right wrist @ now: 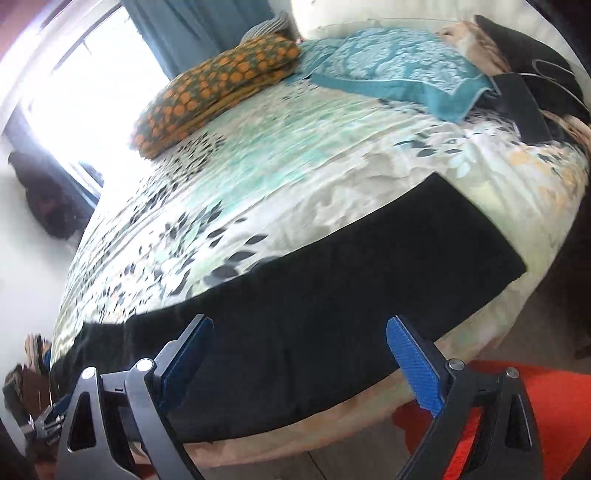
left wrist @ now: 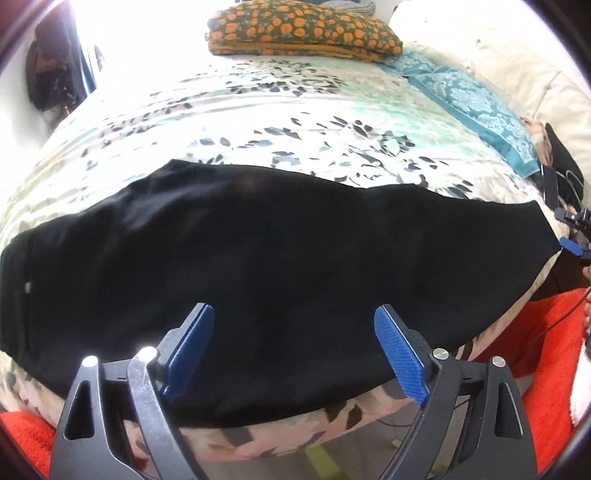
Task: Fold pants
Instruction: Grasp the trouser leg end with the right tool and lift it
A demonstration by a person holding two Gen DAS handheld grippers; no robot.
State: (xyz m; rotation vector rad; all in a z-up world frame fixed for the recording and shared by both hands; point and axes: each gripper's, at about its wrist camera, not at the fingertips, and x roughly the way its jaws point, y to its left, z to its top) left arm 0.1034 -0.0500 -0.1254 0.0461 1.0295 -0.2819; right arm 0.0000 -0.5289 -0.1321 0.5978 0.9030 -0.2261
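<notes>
At the far left of the bed (left wrist: 258, 110), the waistband end of the black pants (left wrist: 258, 258) lies flat near the mattress corner, and from there the pants run as one long dark band along the near edge, which suggests they are already folded lengthwise, leg on leg, and laid out straight for the next fold. Your left gripper (left wrist: 293, 347) hangs over the middle of that band with its blue fingers (left wrist: 400, 354) spread wide and nothing between them; it grips no cloth. Moving right, the pants narrow toward the leg cuffs, which reach almost to the right end of the bed, where your right gripper (left wrist: 570, 236) shows as a small blue and black tip just beside the cuff end. In its own view, the right gripper (right wrist: 299, 358) also has its fingers well apart over the black cloth, holding nothing. The near hem of the pants sits close to the mattress edge, partly draping over it, so you have little margin there; a tug toward you could slide the cloth off onto the orange rug (left wrist: 554, 350). Beyond the pants, the flowered bedspread is open, giving good room to carry the cuffs across toward the waistband. The orange pillow (left wrist: 303, 29) and the teal cloth (left wrist: 476, 107) sit well apart at the far side.
</notes>
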